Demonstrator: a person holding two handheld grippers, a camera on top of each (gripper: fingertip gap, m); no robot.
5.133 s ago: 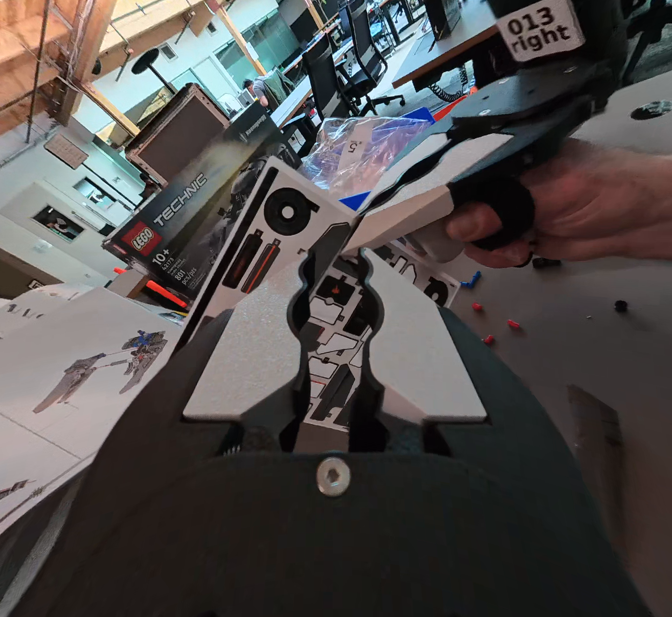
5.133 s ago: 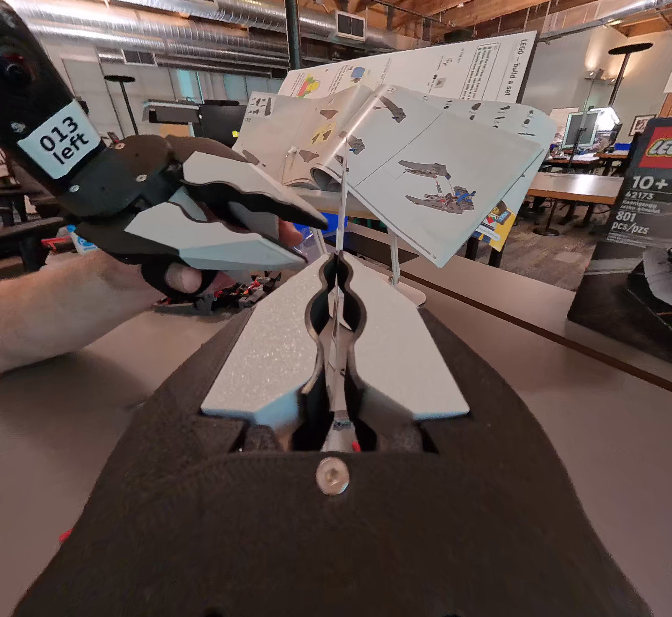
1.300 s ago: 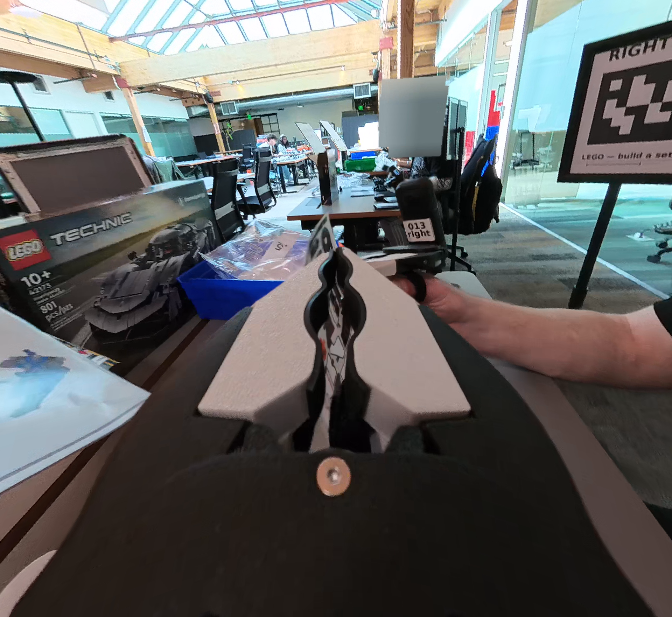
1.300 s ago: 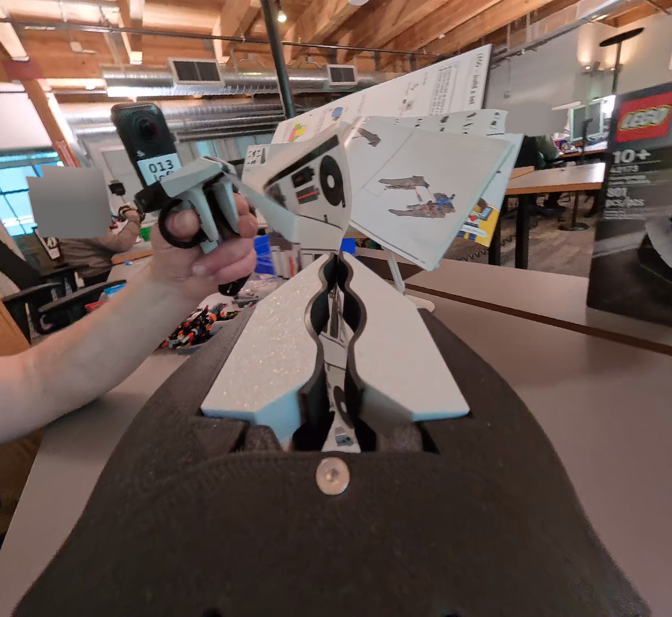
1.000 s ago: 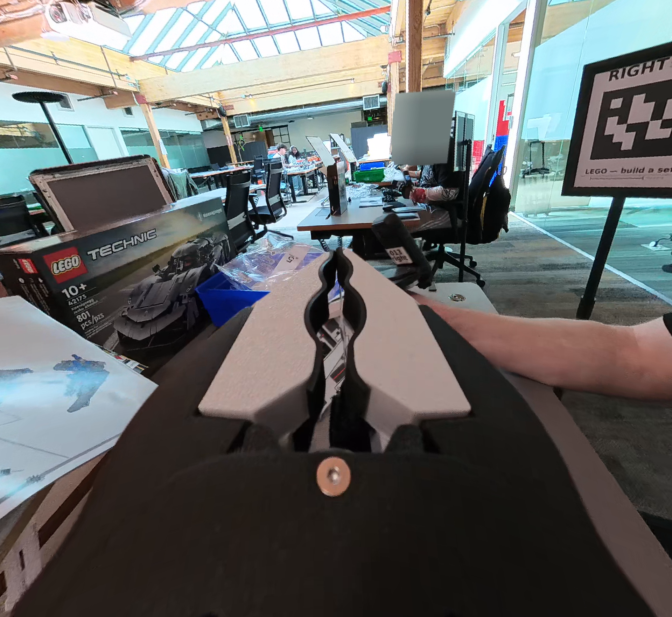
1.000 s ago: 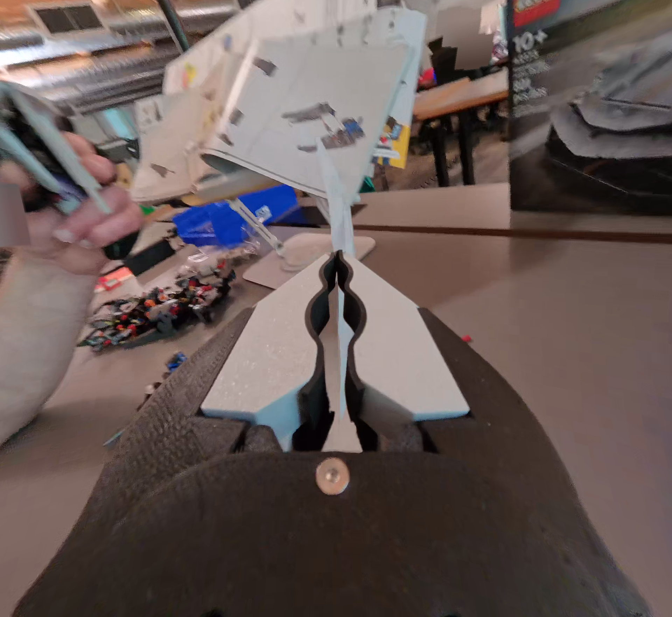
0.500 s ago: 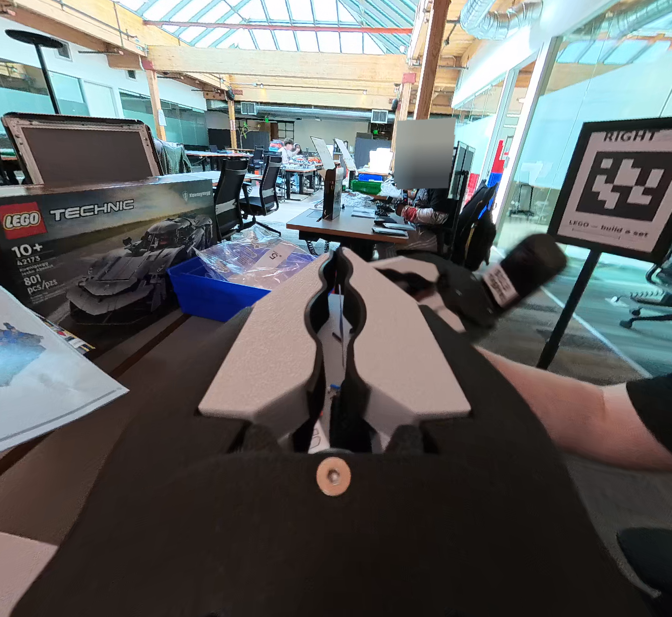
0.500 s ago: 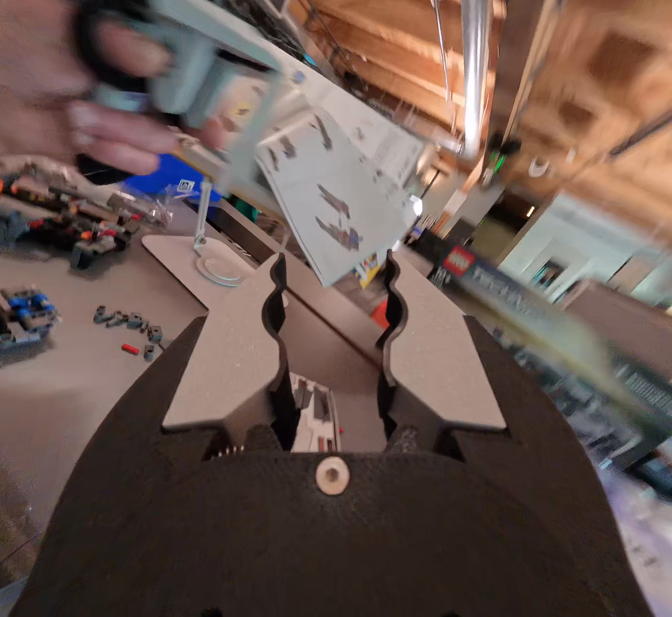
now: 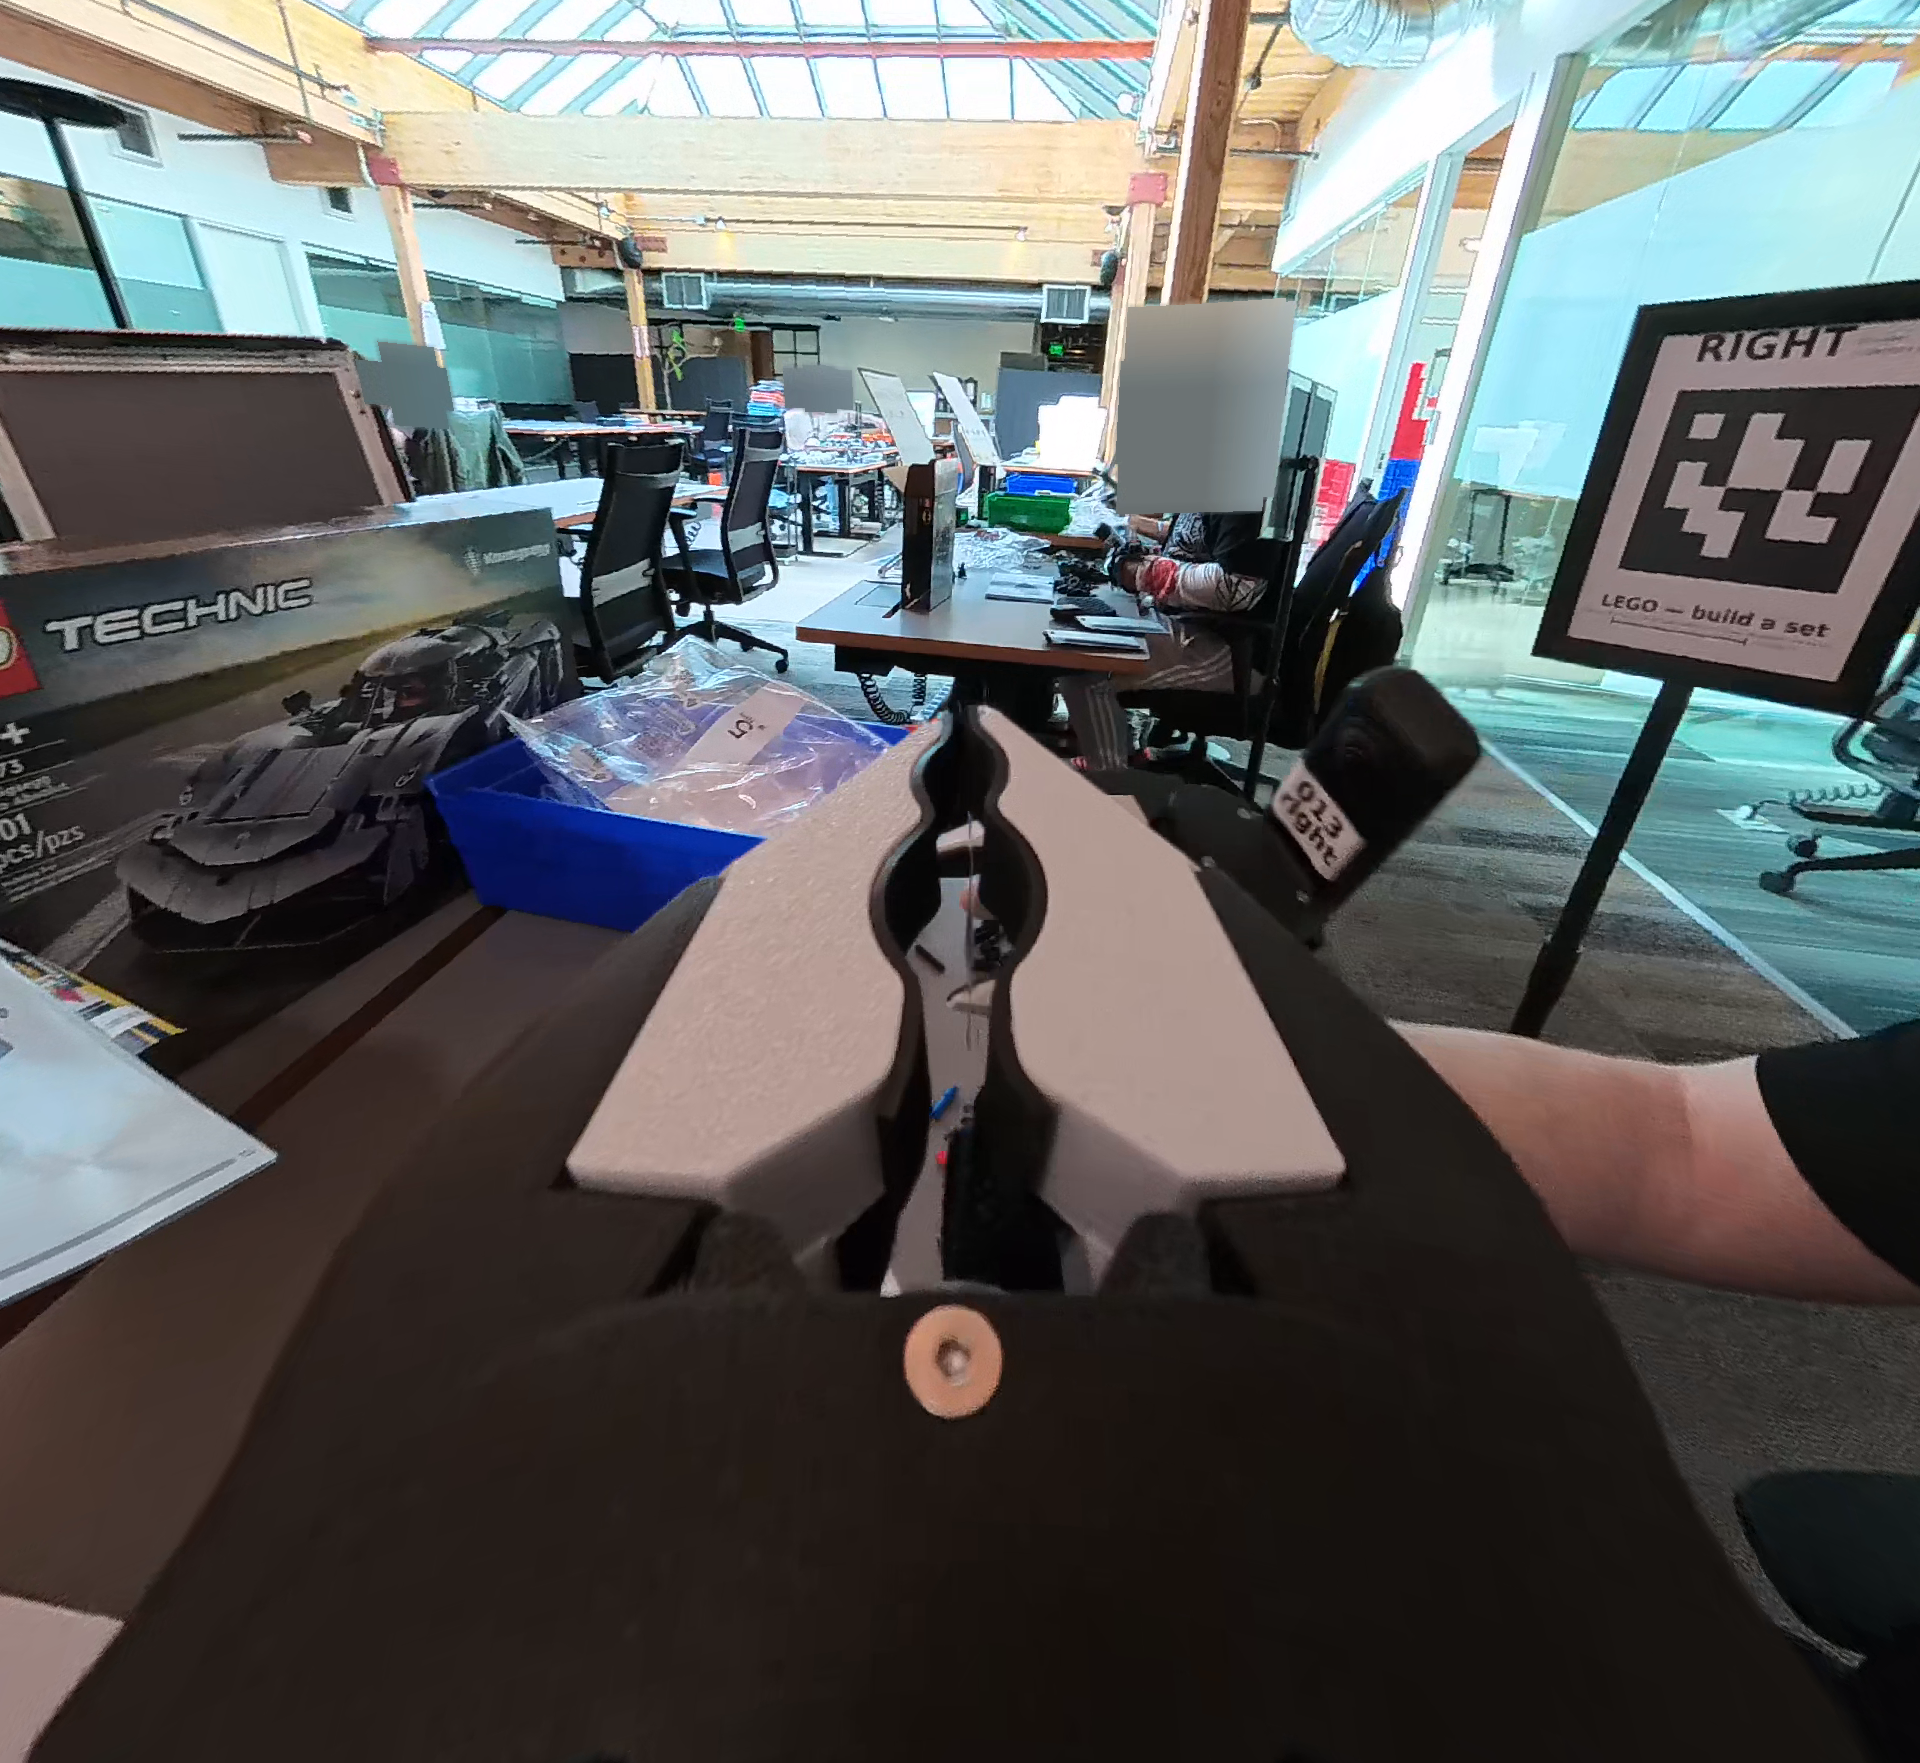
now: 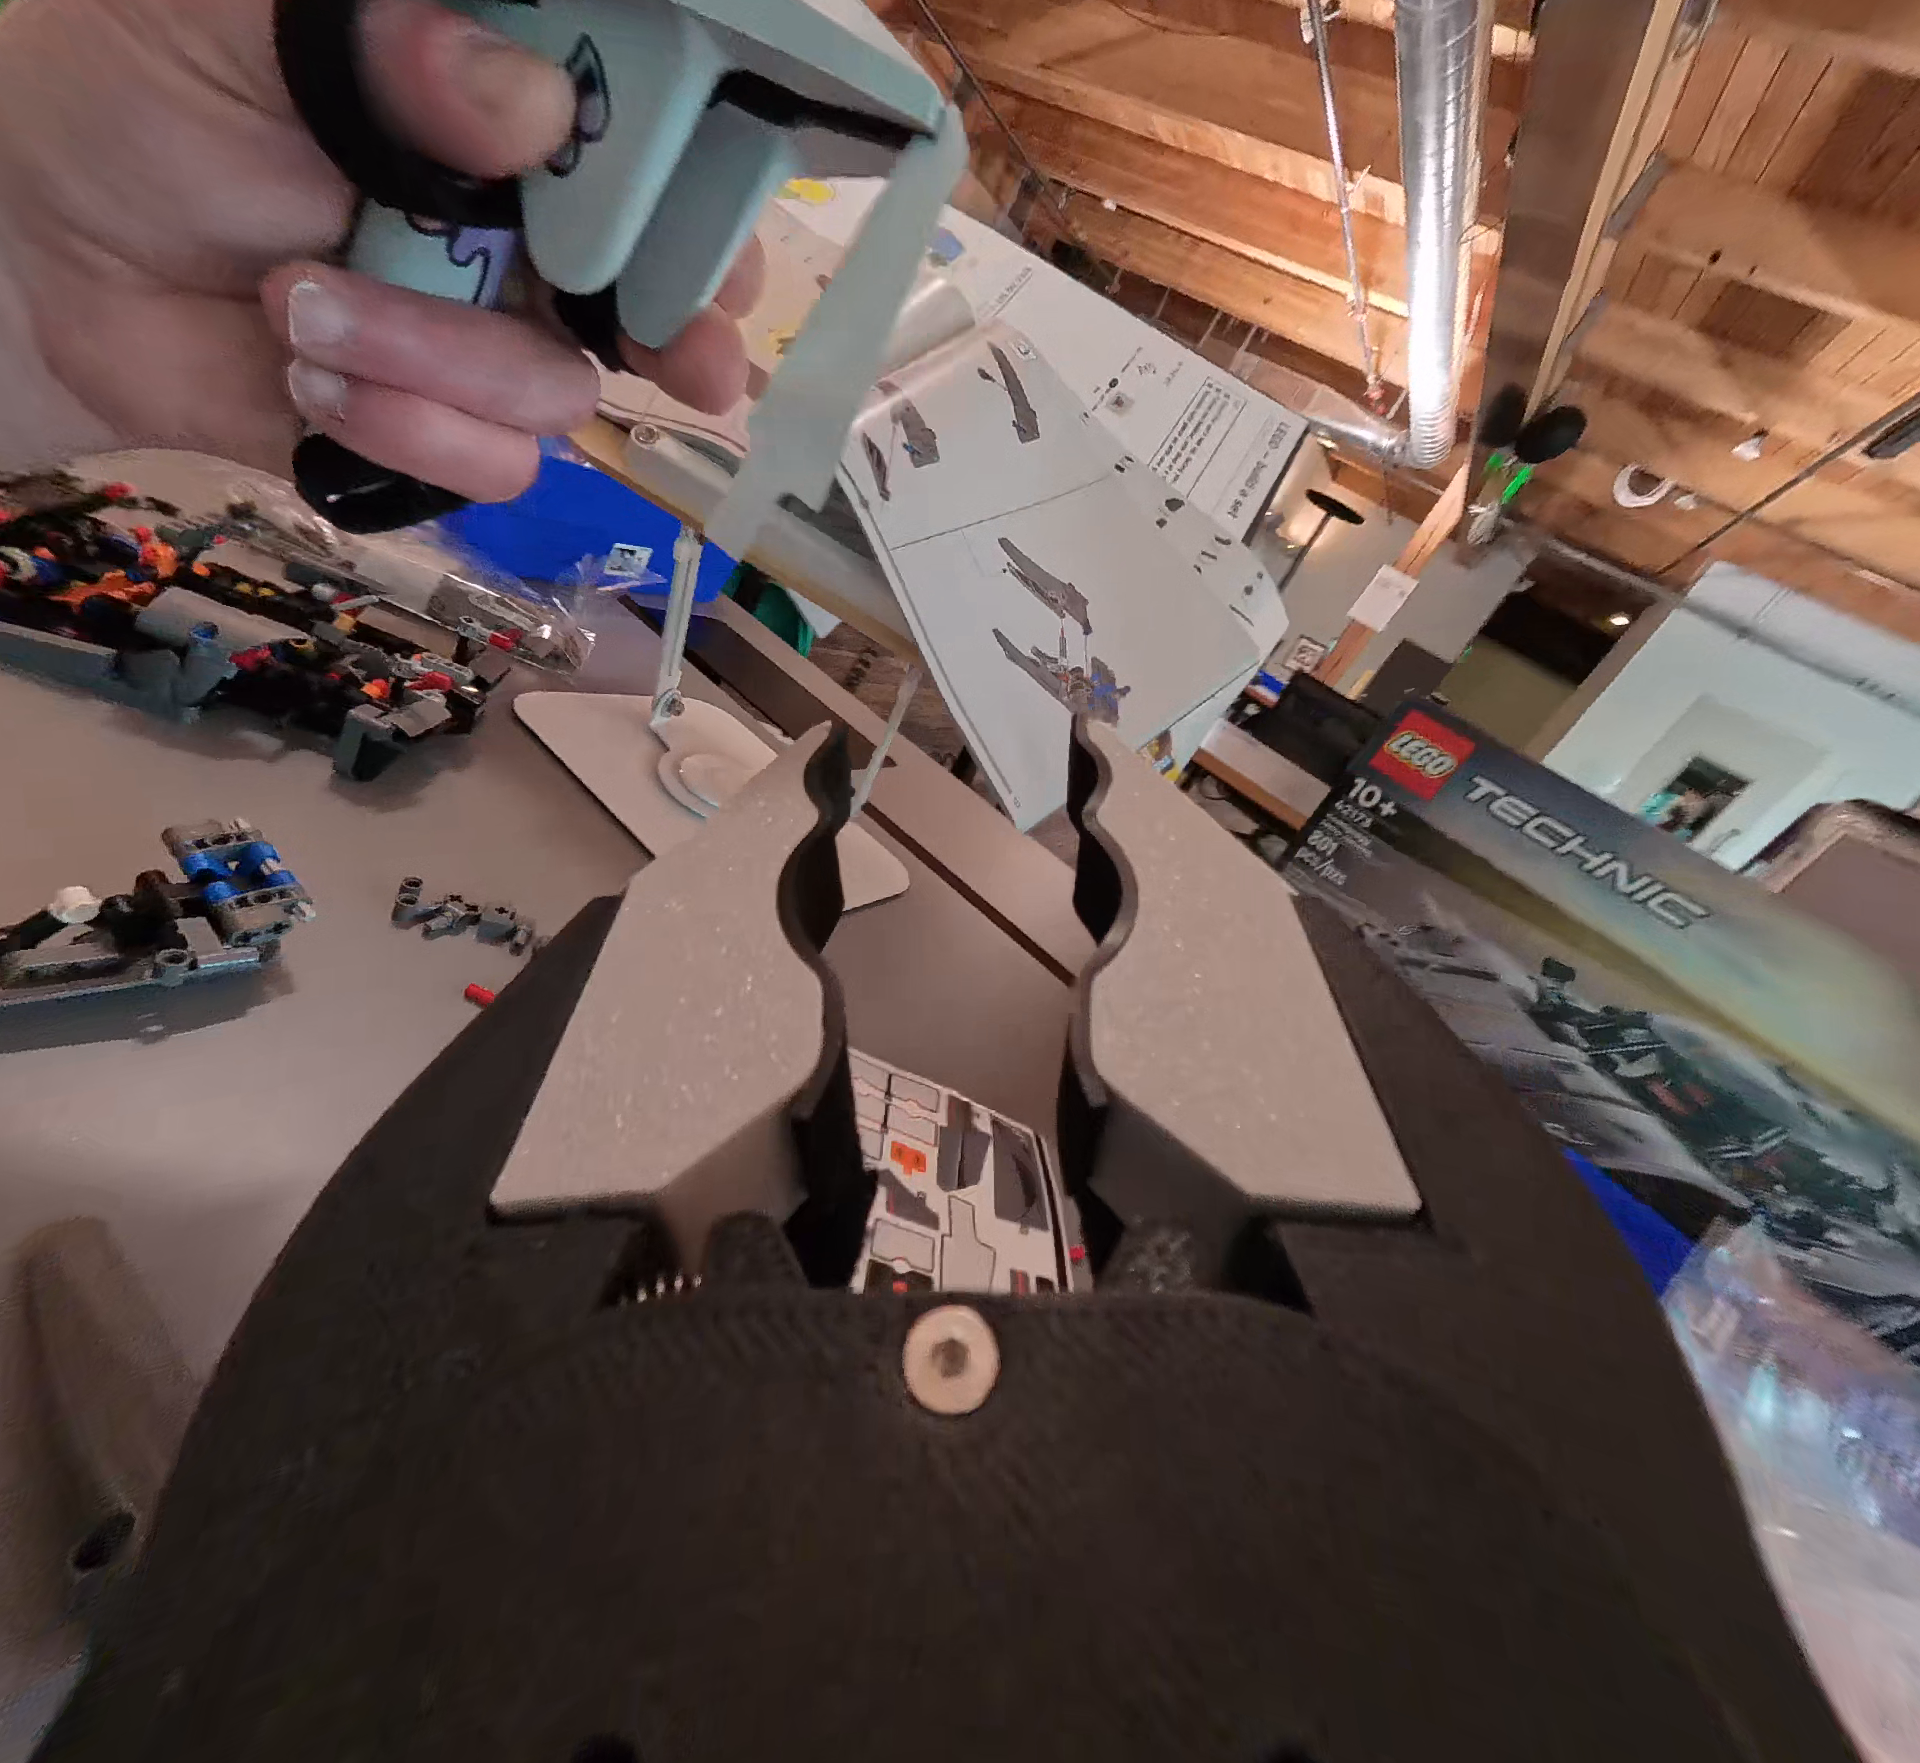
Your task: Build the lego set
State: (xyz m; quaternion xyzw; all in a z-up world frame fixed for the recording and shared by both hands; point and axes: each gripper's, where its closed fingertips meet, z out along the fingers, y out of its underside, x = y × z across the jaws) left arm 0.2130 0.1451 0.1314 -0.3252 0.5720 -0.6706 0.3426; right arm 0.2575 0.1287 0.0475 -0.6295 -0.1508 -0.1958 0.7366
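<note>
A second ago the right gripper point(image 10: 956, 747) was clenched on the edge of the sticker sheet point(image 10: 951, 1183). Now its jaws are released and spread wide. The sheet lies flat on the grey tabletop point(image 10: 260, 1090) directly beneath them, showing in the gap at 6 o'clock.

The left gripper point(image 9: 961, 737) remains clenched, tips together. In the right wrist view it sits at 11 o'clock, raised above the tabletop in the person's left hand point(image 10: 208, 207). A thin pale strip point(image 10: 831, 342) hangs slanting down from its tips. This is possibly a sticker or backing, but it is seen nearly edge-on, so I cannot tell.

The instruction booklet point(image 10: 1039, 550) stands open on its stand, whose flat base point(image 10: 623, 726) lies just beyond the right gripper's left finger. The partly built model point(image 10: 208, 633) sits at 10 o'clock. A smaller sub-assembly point(image 10: 156, 924) and some loose pieces point(image 10: 457, 913) sit at 9 o'clock. Bare tabletop lies between those pieces and the right gripper.

The Lego box point(image 10: 1558, 934) crowds the right gripper at 3 o'clock. In the left wrist view a blue bin point(image 9: 582, 840) holding clear bags sits just beside the box at 10 o'clock. At 3 o'clock the tabletop ends, with carpet and a sign on a pole point(image 9: 1756, 487) beyond.
</note>
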